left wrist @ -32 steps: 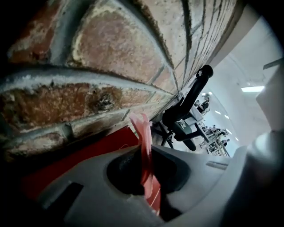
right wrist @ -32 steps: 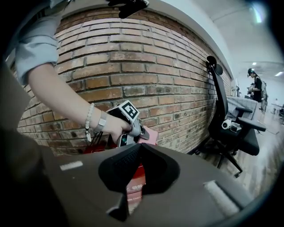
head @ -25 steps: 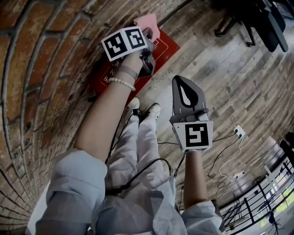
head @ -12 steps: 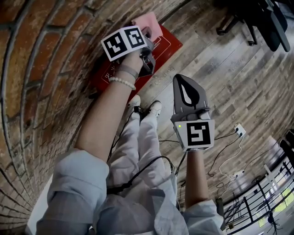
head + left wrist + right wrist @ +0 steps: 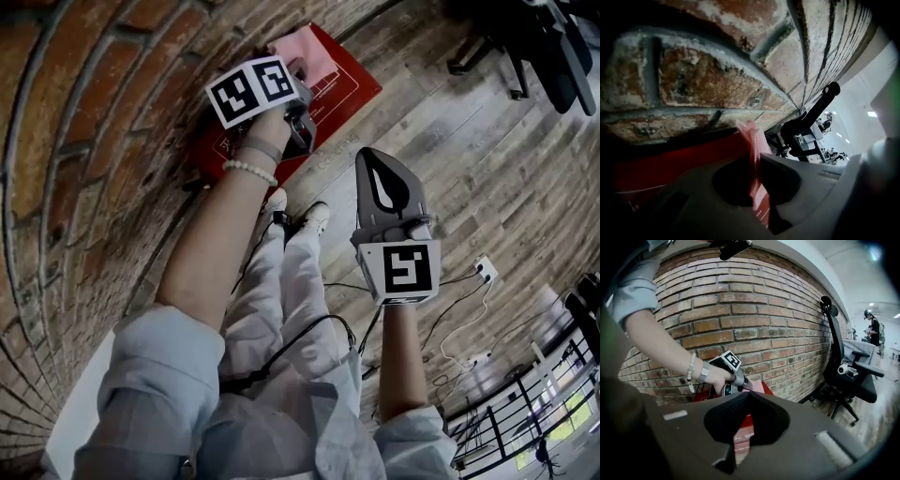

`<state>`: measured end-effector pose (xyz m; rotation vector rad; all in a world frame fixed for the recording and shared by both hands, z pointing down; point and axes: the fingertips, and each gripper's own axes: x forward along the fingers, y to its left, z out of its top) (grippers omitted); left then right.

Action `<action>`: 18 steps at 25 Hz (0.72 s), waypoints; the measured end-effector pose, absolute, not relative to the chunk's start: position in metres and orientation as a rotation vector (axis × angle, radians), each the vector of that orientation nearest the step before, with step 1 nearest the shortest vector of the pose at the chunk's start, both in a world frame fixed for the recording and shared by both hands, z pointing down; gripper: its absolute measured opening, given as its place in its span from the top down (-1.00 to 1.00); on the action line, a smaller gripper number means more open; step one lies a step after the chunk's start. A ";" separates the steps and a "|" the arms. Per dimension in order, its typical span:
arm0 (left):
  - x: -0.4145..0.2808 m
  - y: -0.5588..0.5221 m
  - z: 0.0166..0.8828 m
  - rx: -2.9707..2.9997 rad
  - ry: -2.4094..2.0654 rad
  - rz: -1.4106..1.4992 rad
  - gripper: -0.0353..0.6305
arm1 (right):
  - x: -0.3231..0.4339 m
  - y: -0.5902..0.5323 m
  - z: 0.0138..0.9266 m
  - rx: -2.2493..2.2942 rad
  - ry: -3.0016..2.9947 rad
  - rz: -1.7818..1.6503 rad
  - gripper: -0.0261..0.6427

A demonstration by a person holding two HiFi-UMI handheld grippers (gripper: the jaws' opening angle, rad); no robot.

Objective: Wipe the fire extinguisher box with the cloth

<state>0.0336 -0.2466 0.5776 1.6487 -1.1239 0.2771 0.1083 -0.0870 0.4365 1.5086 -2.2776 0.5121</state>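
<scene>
The red fire extinguisher box [image 5: 342,89] lies on the wooden floor against the brick wall [image 5: 84,141]. My left gripper [image 5: 302,67] is shut on a pink cloth [image 5: 305,45] and holds it on the box's top near its far end. In the left gripper view the cloth [image 5: 752,154] stands between the jaws, with the box [image 5: 665,164] below. My right gripper [image 5: 370,157] hovers apart from the box, nearer me, shut and empty. The right gripper view shows its tips [image 5: 749,393] meeting, with the left gripper [image 5: 736,377], the cloth [image 5: 758,386] and the box [image 5: 740,430] beyond.
My own legs and shoes [image 5: 314,220] stand just before the box. Cables and a white power strip [image 5: 486,269] lie on the floor at right. An office chair [image 5: 843,371] stands right of the box. A person [image 5: 873,329] is far off.
The view has drifted a little, so the box sits slightly further right. The left gripper stays on the box with the cloth; the right gripper has edged down-right.
</scene>
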 end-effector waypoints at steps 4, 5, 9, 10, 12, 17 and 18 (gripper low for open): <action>0.026 -0.237 0.579 1.633 -1.131 0.259 0.86 | 0.103 -0.082 0.436 1.479 -2.281 0.507 0.90; 0.023 -0.235 0.580 1.630 -1.135 0.258 0.86 | 0.102 -0.081 0.436 1.474 -2.282 0.506 0.90; 0.013 -0.228 0.581 1.610 -1.148 0.242 0.86 | 0.097 -0.076 0.436 1.462 -2.283 0.505 0.90; 0.010 -0.226 0.581 1.606 -1.151 0.236 0.86 | 0.096 -0.075 0.436 1.459 -2.283 0.504 0.90; 0.005 -0.223 0.580 1.596 -1.160 0.225 0.86 | 0.093 -0.073 0.435 1.452 -2.284 0.501 0.90; -0.009 -0.215 0.581 1.571 -1.181 0.207 0.86 | 0.086 -0.071 0.432 1.437 -2.290 0.492 0.90; -0.012 -0.213 0.580 1.565 -1.185 0.199 0.86 | 0.084 -0.070 0.431 1.433 -2.292 0.490 0.90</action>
